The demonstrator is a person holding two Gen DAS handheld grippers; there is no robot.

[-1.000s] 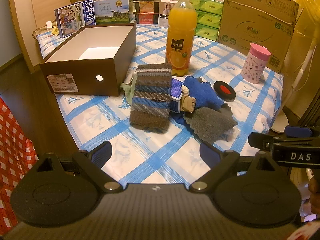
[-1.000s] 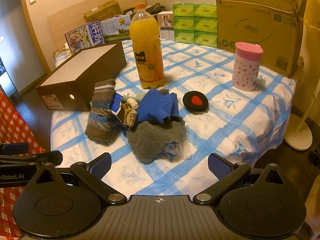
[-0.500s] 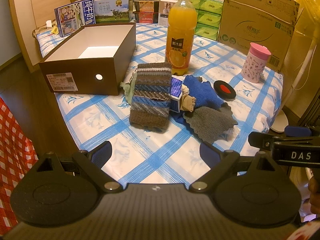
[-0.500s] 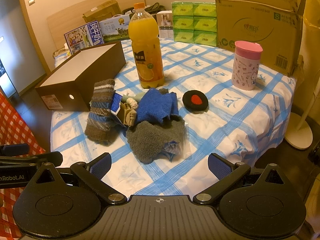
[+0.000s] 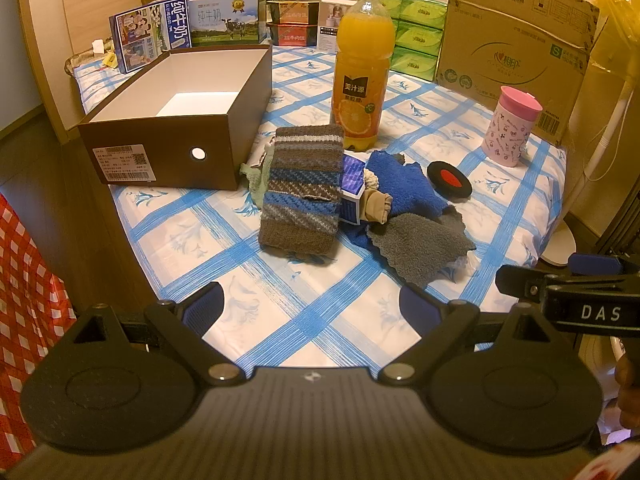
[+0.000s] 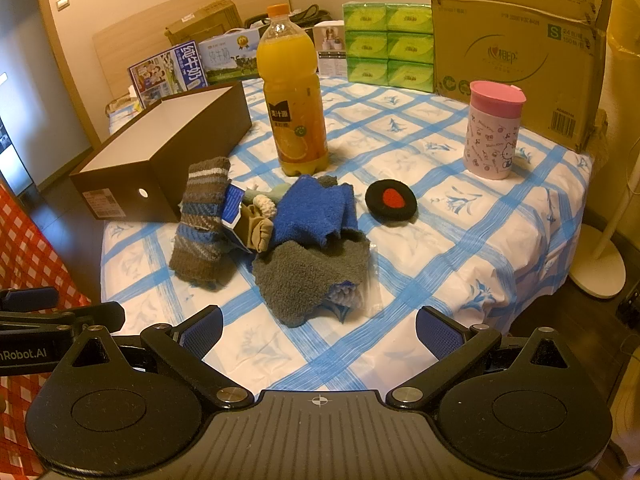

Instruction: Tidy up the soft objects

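Note:
A pile of soft things lies mid-table: a striped knit piece, a blue cloth, a grey fleece cloth and a beige sock. An open brown box stands to the left of the pile. My left gripper is open and empty, near the table's front edge. My right gripper is open and empty, just short of the grey cloth.
An orange juice bottle stands behind the pile. A pink cup and a black-and-red round pad are to the right. Cartons and a large cardboard box line the back. The table edge drops off in front.

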